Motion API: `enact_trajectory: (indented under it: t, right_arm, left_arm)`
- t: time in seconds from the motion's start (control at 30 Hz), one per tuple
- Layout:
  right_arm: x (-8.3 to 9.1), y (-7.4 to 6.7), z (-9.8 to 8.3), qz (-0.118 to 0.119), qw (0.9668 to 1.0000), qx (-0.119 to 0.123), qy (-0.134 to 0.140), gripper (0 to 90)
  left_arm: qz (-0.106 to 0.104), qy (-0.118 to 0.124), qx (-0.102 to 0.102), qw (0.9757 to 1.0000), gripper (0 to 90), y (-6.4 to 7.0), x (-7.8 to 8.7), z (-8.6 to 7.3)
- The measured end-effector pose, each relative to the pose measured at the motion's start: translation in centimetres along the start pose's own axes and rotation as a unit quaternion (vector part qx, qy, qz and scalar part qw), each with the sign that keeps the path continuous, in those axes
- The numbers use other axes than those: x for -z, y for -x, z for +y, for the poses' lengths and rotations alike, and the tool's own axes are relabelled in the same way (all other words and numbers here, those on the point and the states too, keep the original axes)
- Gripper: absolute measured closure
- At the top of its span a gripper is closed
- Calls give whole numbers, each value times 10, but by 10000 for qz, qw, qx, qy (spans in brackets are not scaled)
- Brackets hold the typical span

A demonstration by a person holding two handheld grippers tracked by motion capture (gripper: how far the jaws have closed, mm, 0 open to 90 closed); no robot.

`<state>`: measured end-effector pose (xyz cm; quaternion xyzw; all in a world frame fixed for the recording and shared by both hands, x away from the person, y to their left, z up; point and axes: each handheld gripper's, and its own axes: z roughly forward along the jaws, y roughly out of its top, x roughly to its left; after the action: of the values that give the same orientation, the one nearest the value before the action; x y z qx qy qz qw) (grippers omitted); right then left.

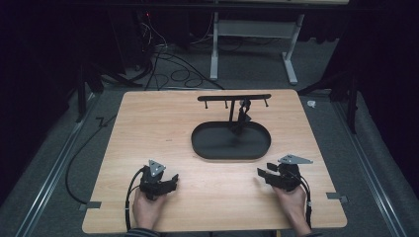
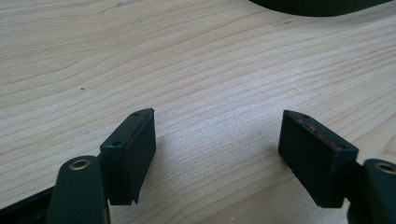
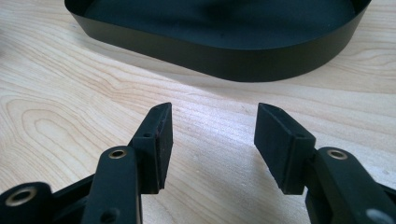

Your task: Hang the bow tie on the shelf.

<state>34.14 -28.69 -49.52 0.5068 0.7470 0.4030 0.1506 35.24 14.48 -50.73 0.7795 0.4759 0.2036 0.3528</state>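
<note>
A black oval tray (image 1: 205, 148) lies on the wooden table (image 1: 148, 128), right of the middle. From the tray rises a thin black stand with a crossbar (image 1: 234, 97) that carries small hooks. A dark, small item (image 1: 243, 116) hangs from the bar; what it is I cannot tell. My left gripper (image 1: 173, 180) rests near the front edge at left, held in a hand. Its jaws stand open over bare wood (image 2: 218, 114). My right gripper (image 1: 262, 172) sits front right, open with nothing between its fingers (image 3: 215, 108). It points at the tray wall (image 3: 224, 60) close ahead.
The tray's rim (image 2: 322, 7) shows at the top of the left gripper view. Cables (image 1: 131, 197) trail from both grippers toward the front edge. Beyond the table stand a white desk frame (image 1: 215, 44) and floor cables (image 1: 168, 64). Bare wood lies between the two grippers.
</note>
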Motion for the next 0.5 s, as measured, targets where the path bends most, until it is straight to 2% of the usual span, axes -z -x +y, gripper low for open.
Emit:
enact_trajectory:
  t: [0.5]
  right_arm:
    - [-5, -4, -4, -177, 9997, 164, -73, 480]
  left_arm:
    - [-12, -7, -3, 10000, 281, 0, 0, 0]
